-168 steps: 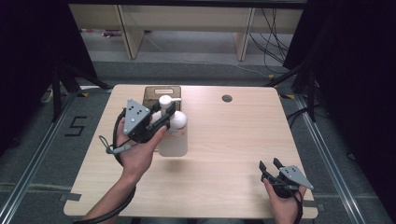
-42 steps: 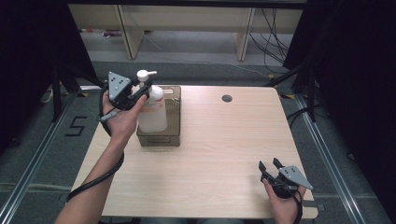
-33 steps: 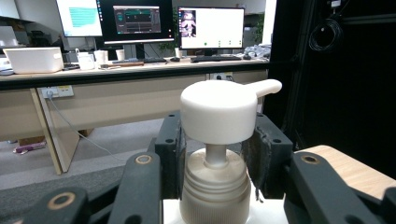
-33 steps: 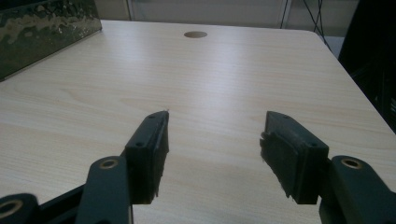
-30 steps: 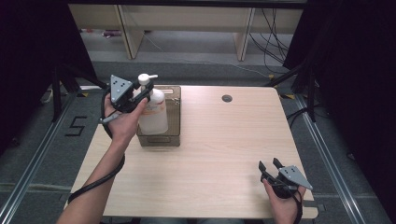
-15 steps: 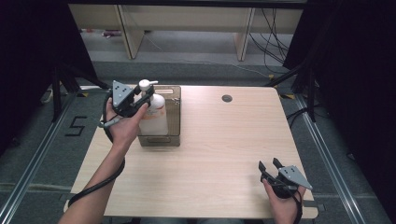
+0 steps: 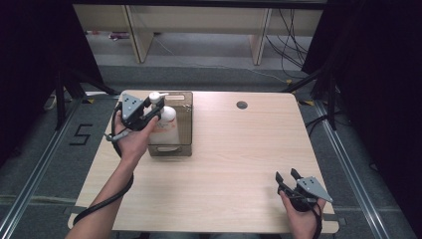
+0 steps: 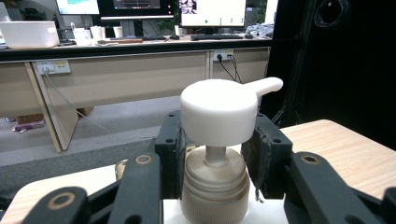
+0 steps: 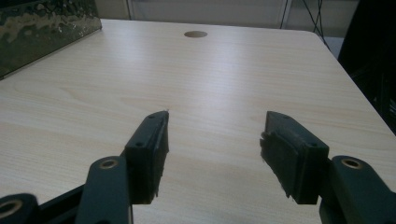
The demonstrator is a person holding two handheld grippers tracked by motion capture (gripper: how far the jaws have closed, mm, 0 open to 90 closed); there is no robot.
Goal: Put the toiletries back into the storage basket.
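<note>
Here, a white pump bottle (image 7: pixel 164 122) stands upright inside a dark, translucent rectangular bin (image 7: pixel 185 130) at the far left of a light wooden table (image 7: pixel 229 164). The bottle has a rounded white body with faint orange print on its front, a ribbed off-white collar and a broad white pump head (image 8: pixel 219 111) whose short spout points away to the right in the left gripper view. The left gripper (image 7: pixel 153 110), held in the person's left hand (image 7: pixel 130 141), is clamped on the bottle's neck: in the left gripper view its two black fingers (image 8: pixel 169 154) press against either side of the ribbed collar, just under the pump head, with the thin pump stem rising between them. The right gripper (image 7: pixel 287 178) sits at the near right corner of the table, well apart from the bottle and bin, held in the person's right hand (image 7: pixel 301 215). In the right gripper view its fingers (image 9: pixel 150 150) stand wide apart with only bare wood between them, and a round hole (image 9: pixel 195 34) in the tabletop lies farther off
</note>
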